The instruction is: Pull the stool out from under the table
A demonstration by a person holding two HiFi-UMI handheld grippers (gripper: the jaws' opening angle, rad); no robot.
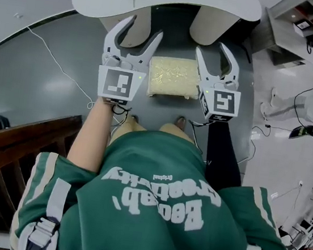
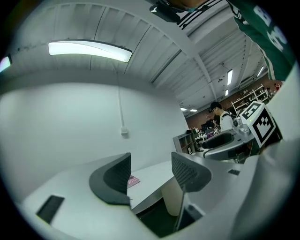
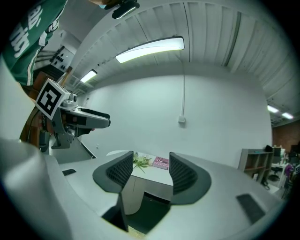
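The stool (image 1: 173, 78), low with a cream fluffy seat, stands on the grey floor just in front of the white table (image 1: 172, 3), outside its edge. My left gripper (image 1: 141, 31) hangs open to the stool's left, and my right gripper (image 1: 212, 48) hangs open to its right. Both are above the floor beside the seat, with nothing between their jaws. In the left gripper view the open gripper (image 2: 150, 176) frames the white tabletop (image 2: 150, 180). The right gripper view shows the open gripper (image 3: 151, 172) pointing at the table (image 3: 150, 176).
Two thick cream table legs (image 1: 212, 25) stand behind the stool. Flowers (image 3: 140, 161) and a pink book (image 3: 161, 162) lie on the tabletop. A white cable (image 1: 56, 62) crosses the floor at left, near a dark wooden railing (image 1: 10, 148). Shelves (image 1: 306, 27) and cables fill the right side.
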